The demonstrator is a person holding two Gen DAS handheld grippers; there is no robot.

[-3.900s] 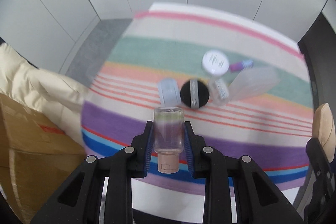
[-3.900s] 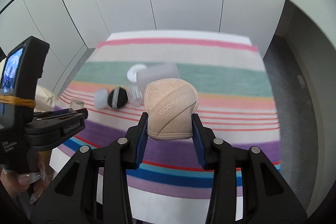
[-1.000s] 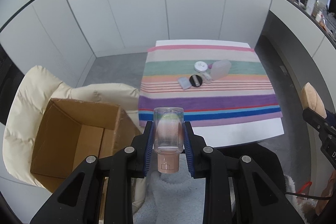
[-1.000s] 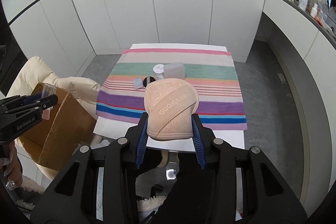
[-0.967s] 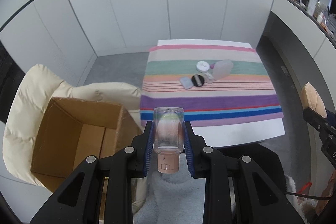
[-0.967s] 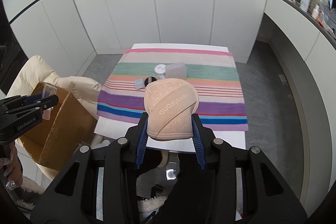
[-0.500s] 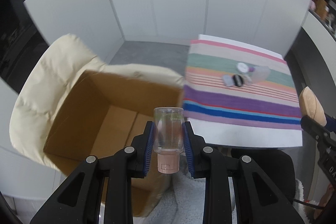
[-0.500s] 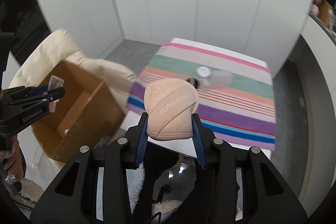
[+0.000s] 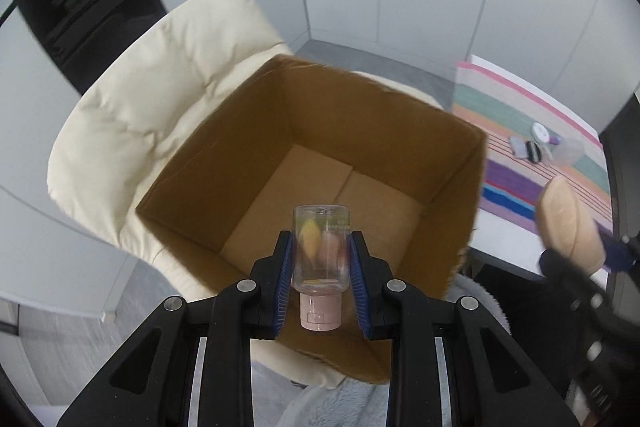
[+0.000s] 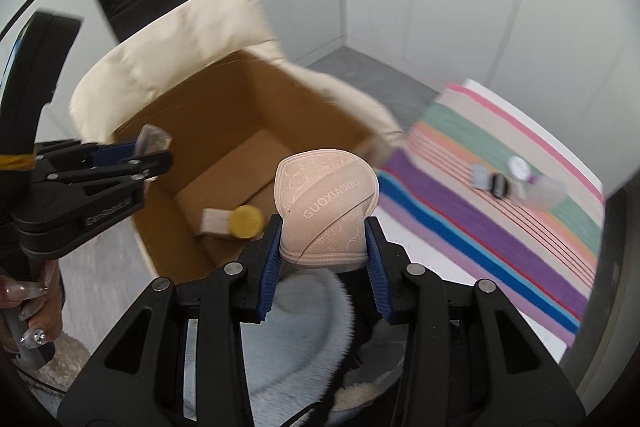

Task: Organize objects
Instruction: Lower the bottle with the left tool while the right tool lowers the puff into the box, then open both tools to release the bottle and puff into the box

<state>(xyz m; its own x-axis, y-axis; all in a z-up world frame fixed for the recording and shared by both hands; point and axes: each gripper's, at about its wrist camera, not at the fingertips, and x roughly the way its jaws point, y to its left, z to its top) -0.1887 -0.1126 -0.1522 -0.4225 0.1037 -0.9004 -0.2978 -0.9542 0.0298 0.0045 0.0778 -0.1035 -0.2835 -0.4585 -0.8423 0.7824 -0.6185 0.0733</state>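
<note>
My left gripper (image 9: pixel 320 259) is shut on a small clear bottle (image 9: pixel 321 247) with a pink cap, held above the open cardboard box (image 9: pixel 360 107). From the right wrist view the same left gripper (image 10: pixel 152 151) hangs over the box's left rim (image 10: pixel 132 123). Between the blue pads of my right gripper (image 10: pixel 323 239), which is shut, sits a beige embossed pouch (image 10: pixel 326 207); it hovers near the box's right front side. The pouch (image 9: pixel 568 227) also shows at the right edge of the left wrist view. Inside the box lies a white item with a yellow round cap (image 10: pixel 248 221).
The box rests on a cream padded chair (image 9: pixel 140 115). A table with a striped cloth (image 10: pixel 500 187) stands to the right, carrying several small containers (image 10: pixel 504 183). A person's hand (image 10: pixel 36 311) grips the left tool's handle. Grey fluffy fabric (image 10: pixel 296 307) lies below the grippers.
Both grippers have swung left from facing the striped table to over the cardboard box, each still holding its object. The box now fills the middle of both views.
</note>
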